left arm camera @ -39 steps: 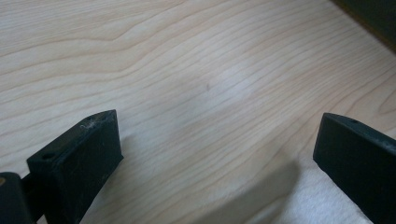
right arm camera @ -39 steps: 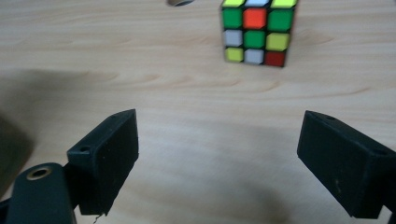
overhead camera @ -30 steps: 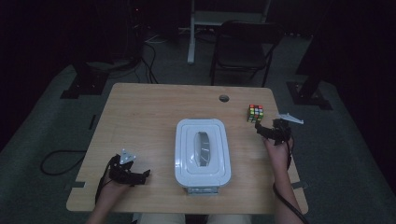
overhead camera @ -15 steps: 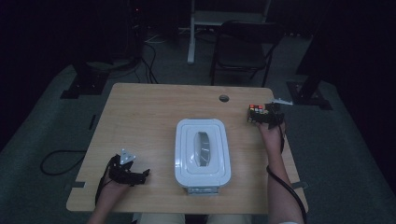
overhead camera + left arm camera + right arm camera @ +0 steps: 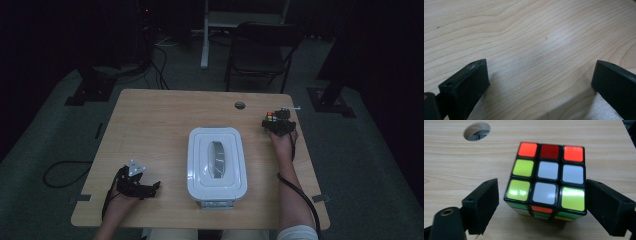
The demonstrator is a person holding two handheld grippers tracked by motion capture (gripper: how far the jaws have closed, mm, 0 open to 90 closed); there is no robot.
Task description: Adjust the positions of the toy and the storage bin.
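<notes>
Scrambled colour-tiled puzzle cube (image 5: 548, 183) sits on light wooden table (image 5: 160, 125), near far right corner, just beyond round cable hole (image 5: 477, 131). Right gripper (image 5: 544, 205) straddles cube: black jaws have just been closing, cube between them, narrow gap visible at left jaw, right jaw just beside cube face, no firm press visible. White lidded plastic bin (image 5: 216, 163) at table centre. Left gripper (image 5: 540, 82) rests near front left, jaws wide apart over bare wood, holding nothing.
</notes>
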